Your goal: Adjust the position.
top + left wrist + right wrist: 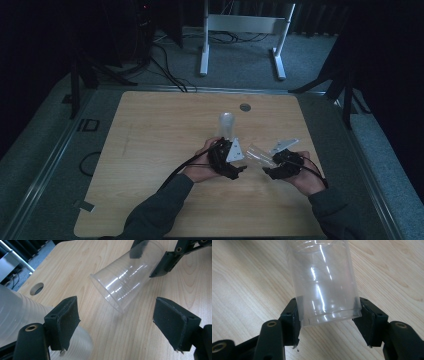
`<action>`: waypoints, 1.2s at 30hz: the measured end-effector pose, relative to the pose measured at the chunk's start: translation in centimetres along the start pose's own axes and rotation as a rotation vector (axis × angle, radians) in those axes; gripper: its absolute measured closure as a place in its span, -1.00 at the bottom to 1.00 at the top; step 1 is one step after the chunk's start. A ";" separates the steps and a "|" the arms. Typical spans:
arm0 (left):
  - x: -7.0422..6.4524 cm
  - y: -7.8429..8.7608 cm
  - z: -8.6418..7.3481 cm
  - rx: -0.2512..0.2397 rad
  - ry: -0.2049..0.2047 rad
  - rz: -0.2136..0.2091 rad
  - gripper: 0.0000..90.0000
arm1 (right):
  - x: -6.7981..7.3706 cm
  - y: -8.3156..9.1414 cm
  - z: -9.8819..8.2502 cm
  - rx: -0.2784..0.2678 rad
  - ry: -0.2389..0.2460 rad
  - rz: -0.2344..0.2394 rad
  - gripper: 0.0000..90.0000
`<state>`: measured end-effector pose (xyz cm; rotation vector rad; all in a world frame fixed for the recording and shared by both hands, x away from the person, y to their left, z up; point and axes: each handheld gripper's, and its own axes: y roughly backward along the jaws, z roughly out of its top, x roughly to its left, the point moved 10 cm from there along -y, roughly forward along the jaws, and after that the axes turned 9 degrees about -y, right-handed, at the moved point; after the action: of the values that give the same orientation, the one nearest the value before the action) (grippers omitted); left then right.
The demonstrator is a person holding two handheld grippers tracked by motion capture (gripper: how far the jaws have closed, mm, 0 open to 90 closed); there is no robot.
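The right gripper point(328, 322) clamps the base of a clear cup point(323, 282) tipped over the tabletop point(150, 150), its mouth towards the left gripper point(125, 322), whose jaws gape beside the cup stack point(226, 124), so squeeze that thin plastic gently.

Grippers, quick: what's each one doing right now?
Left gripper: open, holding nothing.
Right gripper: shut on the base of the clear plastic cup.
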<state>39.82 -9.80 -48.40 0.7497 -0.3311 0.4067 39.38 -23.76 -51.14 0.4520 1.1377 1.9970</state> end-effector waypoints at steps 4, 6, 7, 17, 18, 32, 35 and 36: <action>0.0 -0.1 0.0 -0.004 0.010 0.004 -0.53 | -0.2 -0.1 -0.2 -0.011 -0.039 -0.007 -0.07; 0.1 -0.1 0.0 -0.003 0.011 0.005 -0.53 | -0.3 -0.3 -0.4 -0.012 -0.070 -0.016 -0.07; 0.1 -0.1 0.0 -0.003 0.015 0.005 -0.53 | -0.3 -0.3 -0.4 -0.012 -0.070 -0.016 -0.07; 0.2 -0.4 0.0 -0.016 0.054 0.006 -0.51 | -1.1 -0.7 -0.5 -0.041 -0.174 -0.050 -0.07; 0.2 -0.4 -0.1 -0.015 0.061 0.005 -0.51 | -1.2 -0.8 -0.5 -0.043 -0.182 -0.053 -0.06; 0.4 -0.5 0.0 -0.018 0.089 0.019 -0.49 | -2.0 -1.1 -0.3 -0.089 -0.282 -0.119 -0.06; 0.5 -0.5 0.0 -0.020 0.092 0.024 -0.49 | -2.1 -1.3 -0.3 -0.098 -0.306 -0.136 -0.06; 0.5 -0.5 0.0 -0.020 0.092 0.024 -0.49 | -2.1 -1.3 -0.3 -0.098 -0.306 -0.136 -0.06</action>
<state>40.50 -10.03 -48.50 0.7059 -0.2579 0.4580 41.13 -25.19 -52.25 0.5906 0.8542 1.7838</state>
